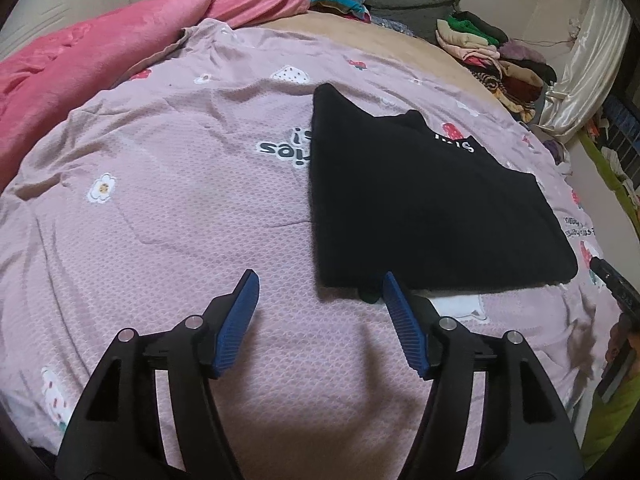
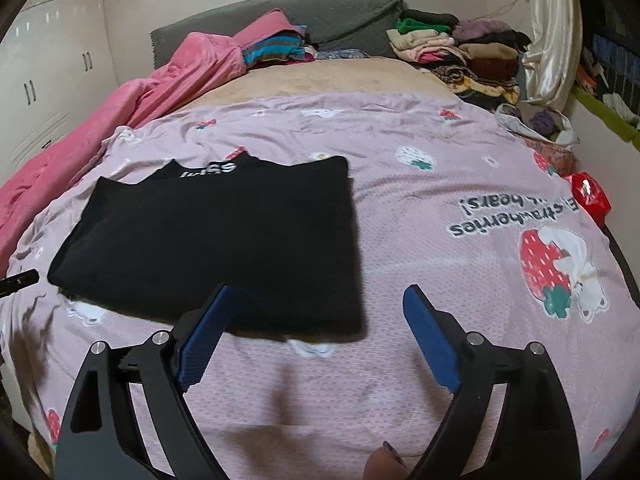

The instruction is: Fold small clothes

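Pink strawberry-print bedding (image 1: pixel 168 200) covers the bed. Left wrist view: the left tongs (image 1: pixel 320 284) stand open and empty at the near left corner of the folded black top (image 1: pixel 420 208), which lies flat. Right wrist view: the right tongs (image 2: pixel 316 300) gape wide, empty, over the top's near right corner. Soft, light, limp cloth; best pinched at corners or hem. Its print is half hidden.

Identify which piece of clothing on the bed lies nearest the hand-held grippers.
The folded black garment, flat on the pink strawberry sheet just beyond the blue fingers. The other clothes are stacked far back by the headboard.
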A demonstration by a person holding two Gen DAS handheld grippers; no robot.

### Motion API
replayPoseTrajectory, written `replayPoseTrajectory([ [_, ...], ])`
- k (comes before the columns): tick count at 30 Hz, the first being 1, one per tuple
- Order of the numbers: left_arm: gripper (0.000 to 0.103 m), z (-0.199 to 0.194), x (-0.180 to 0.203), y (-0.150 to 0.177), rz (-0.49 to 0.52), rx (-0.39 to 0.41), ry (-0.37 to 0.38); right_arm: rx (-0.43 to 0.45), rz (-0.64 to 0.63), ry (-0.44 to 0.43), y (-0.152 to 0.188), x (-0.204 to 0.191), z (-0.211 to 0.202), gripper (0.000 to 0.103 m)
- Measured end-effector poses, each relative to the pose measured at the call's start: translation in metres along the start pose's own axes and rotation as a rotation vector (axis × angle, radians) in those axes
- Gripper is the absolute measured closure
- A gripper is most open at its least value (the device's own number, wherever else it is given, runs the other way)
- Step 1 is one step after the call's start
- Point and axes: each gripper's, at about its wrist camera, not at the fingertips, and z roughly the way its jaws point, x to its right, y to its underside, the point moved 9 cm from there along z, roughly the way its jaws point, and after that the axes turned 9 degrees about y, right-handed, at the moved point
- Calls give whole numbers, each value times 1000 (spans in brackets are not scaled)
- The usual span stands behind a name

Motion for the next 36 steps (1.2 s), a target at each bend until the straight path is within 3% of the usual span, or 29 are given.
replayPoseTrajectory([
  [1, 31, -1, -2, 0, 1, 2, -5, 3, -7, -4, -1, -5, -1, 16],
  [2, 26, -4, -4, 0, -2, 8, -13, 7, -17, -9, -3, -11, -3, 16],
  [8, 22, -13, -21, 2, -29, 22, -34, 30, -58, -49, -12, -44, -9, 13],
  [11, 11, -18, -31, 2, -41, 31, -56, 35, -88, -74, -15, -65, -11, 12],
  [24, 10, -28, -73, -1, -76, 36, -151, 48, -251, -186, -15, -165, -11, 9],
  [36, 10, -31, -94, -18, -41, 50, -225, 41, -400, -265, -3, -247, -4, 8],
])
